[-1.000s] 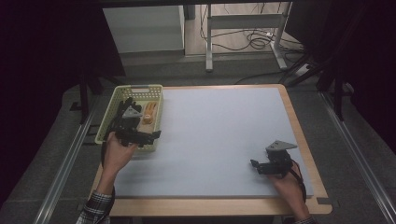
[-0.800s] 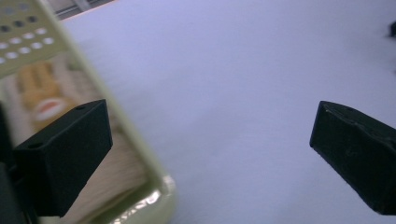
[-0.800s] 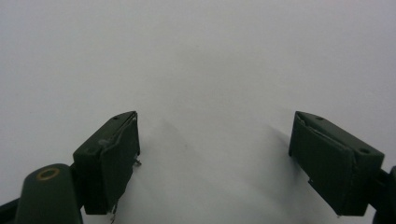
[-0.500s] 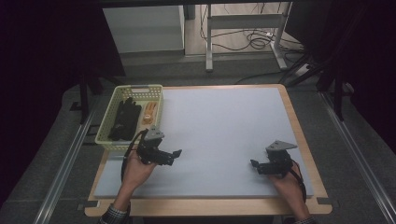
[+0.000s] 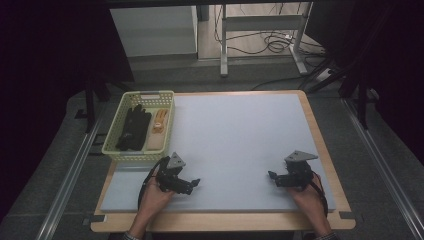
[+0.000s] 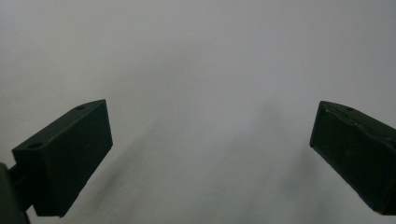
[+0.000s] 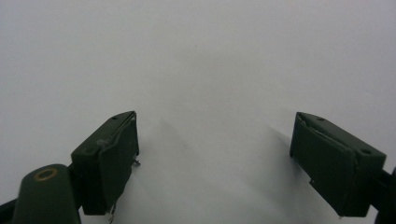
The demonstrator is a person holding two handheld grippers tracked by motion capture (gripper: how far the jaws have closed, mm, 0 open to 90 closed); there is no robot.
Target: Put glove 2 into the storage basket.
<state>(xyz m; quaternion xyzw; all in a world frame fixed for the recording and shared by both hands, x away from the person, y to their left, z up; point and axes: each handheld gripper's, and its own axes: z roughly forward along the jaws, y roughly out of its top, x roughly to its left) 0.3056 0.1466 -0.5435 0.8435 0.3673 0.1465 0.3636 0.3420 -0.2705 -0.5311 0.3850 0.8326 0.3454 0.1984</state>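
Observation:
A pale green basket point(image 5: 111, 140) stands at the table's left edge and holds black gloves point(image 5: 134, 127) and an orange glove point(image 5: 159, 122). My left gripper point(image 5: 195, 182) rests low over the grey mat near the front left, just in front of the basket, jaws pointing right. In the left gripper view its jaws stand wide apart over bare mat, left gripper point(image 6: 210, 158) open and empty. My right gripper point(image 5: 270, 175) sits at the front right, jaws pointing left. In the right gripper view the right gripper point(image 7: 215, 158) is also open, with nothing between the jaws.
The light grey mat point(image 5: 235, 135) covers a wooden table point(image 5: 320, 150). Metal rails run along both sides of the table. A desk frame point(image 5: 260, 45) with cables stands on the floor beyond the far edge.
My left gripper has left the basket and come back toward the front left of the mat, empty. The black gloves now lie in the basket. The right gripper has stayed put.

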